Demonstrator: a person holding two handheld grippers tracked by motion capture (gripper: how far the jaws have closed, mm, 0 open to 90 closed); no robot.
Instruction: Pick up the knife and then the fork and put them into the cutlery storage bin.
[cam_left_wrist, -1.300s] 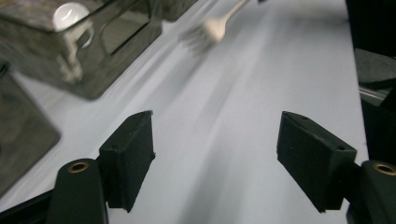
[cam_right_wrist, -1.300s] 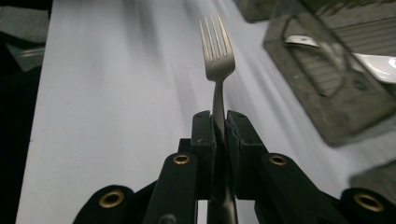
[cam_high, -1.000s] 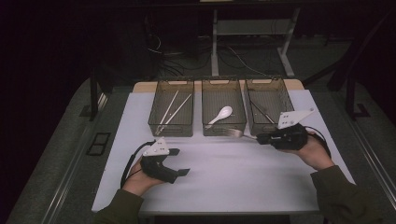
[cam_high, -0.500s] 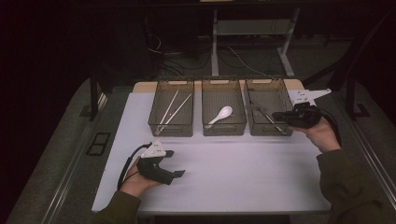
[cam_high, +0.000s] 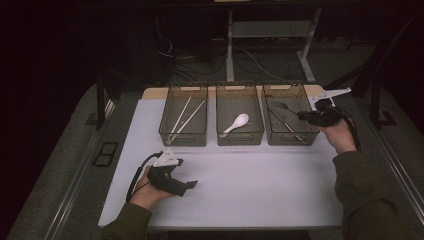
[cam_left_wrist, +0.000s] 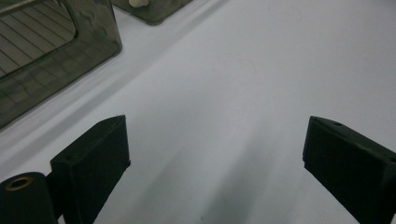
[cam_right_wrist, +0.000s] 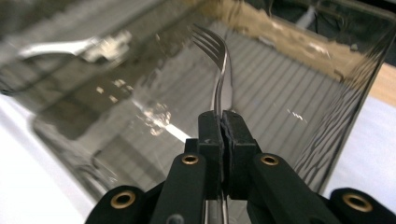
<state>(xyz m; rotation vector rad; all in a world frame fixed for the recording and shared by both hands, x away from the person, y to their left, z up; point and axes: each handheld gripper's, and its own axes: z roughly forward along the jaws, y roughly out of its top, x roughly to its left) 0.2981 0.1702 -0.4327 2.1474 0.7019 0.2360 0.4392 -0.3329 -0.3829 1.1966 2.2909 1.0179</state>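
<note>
Looking down at the whole setup, we've got a pretty dark room with a white table top (cam_high: 260, 185) lit up in the middle, cables and metal stand legs on the floor behind it, and no writing or labels we can actually read anywhere. Along the far edge of the table sit three smoky see-through bins in a row: the left bin (cam_high: 170, 135) has chopsticks (cam_high: 184, 114) in it, the middle bin (cam_high: 241, 137) has a white spoon (cam_high: 236, 123), and the right bin (cam_high: 271, 131) has some metal cutlery lying on its floor. Our right gripper (cam_high: 303, 114) is up over that right bin, jaws squeezed tight on the handle of a fork (cam_right_wrist: 218, 65); in the right gripper view the tines stick out ahead of the pads, above the ribbed floor of the bin. Our left gripper (cam_high: 192, 184) sits low over the bare table near the front edge, well away from the bins, and its jaws have just been opening, now standing wide apart with nothing between them.
</note>
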